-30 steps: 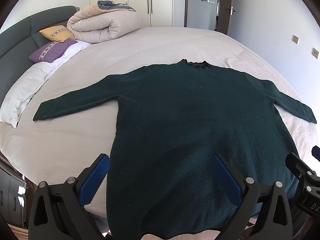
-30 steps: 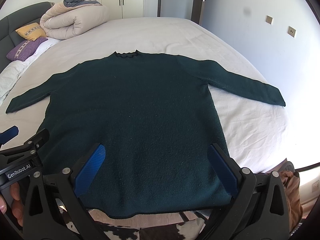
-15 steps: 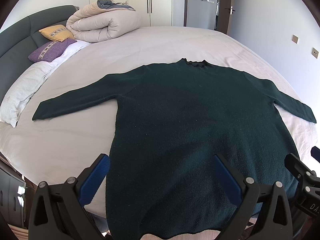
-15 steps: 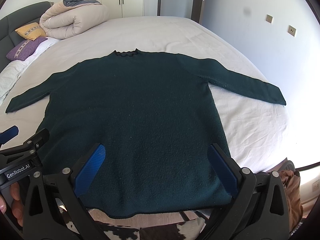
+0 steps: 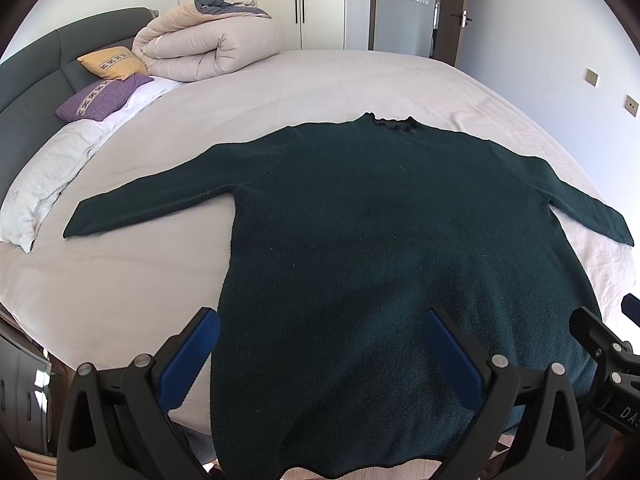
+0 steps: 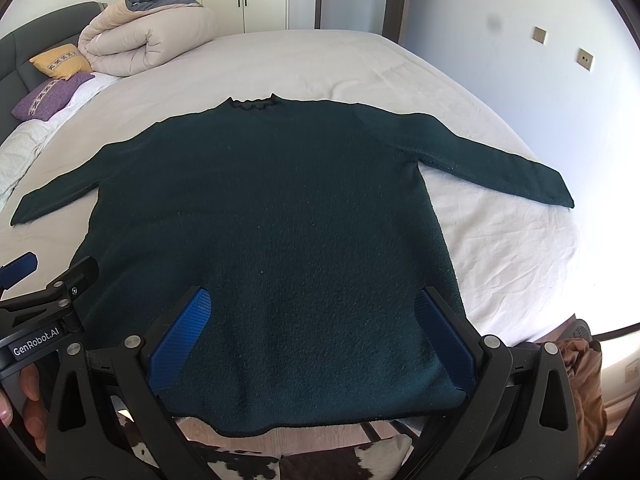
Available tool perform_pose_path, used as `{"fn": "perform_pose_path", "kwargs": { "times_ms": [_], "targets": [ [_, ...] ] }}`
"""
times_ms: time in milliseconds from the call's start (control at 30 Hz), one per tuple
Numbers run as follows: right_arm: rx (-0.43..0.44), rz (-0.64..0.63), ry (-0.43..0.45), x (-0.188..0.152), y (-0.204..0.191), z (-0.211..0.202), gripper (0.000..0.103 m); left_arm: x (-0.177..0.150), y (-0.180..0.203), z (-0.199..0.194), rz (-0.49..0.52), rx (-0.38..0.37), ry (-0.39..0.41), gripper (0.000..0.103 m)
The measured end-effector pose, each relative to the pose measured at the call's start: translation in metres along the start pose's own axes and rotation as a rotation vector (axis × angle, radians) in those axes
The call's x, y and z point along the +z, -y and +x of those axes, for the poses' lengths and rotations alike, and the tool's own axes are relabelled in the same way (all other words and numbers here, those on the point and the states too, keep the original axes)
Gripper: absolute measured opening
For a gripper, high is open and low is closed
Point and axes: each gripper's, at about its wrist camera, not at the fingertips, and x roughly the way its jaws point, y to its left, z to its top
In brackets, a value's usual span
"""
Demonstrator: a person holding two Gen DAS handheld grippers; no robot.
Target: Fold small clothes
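Sweater spread flat on the bed, no fold made yet

From the left: the left sleeve [image 5: 148,196] lies straight out toward the pillows [image 5: 106,94], the dark green sweater [image 5: 380,248] lies flat on the white bed [image 5: 320,84] with its collar at the far side and its hem hanging a little over the near edge, and the right sleeve [image 6: 496,162] reaches toward the wall; the left hand-held gripper [image 5: 320,352] and the right hand-held gripper [image 6: 310,334] both hover above the hem with jaws spread wide, grasping nothing (0 folds show, so sleeves and body all seem left to do, and I judge the task barely begun)
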Motion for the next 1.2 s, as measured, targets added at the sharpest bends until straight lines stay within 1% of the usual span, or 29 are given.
{"fn": "perform_pose_path", "kwargs": {
  "times_ms": [467,733,900,1000,1133,1200],
  "targets": [
    [0.007,0.006,-0.022,0.003,0.002,0.01,0.103,0.0,-0.001,0.008,0.007,0.012,-0.018,0.103],
    [0.014,0.006,-0.044,0.003,0.0,0.022,0.103,-0.003,-0.003,0.016,0.0,-0.002,-0.033,0.103],
    [0.026,0.013,-0.056,0.006,-0.001,0.031,0.103,-0.001,-0.019,0.023,-0.06,-0.064,-0.061,0.103],
    [0.035,0.013,-0.056,0.009,-0.002,0.035,0.103,0.005,-0.035,0.023,-0.11,-0.092,-0.046,0.103],
    [0.044,0.008,-0.054,0.012,-0.003,0.039,0.103,0.017,-0.07,0.025,-0.212,-0.205,-0.038,0.103],
    [0.052,0.009,-0.052,0.014,-0.004,0.04,0.103,0.022,-0.087,0.024,-0.271,-0.242,-0.015,0.103]
  ]
}}
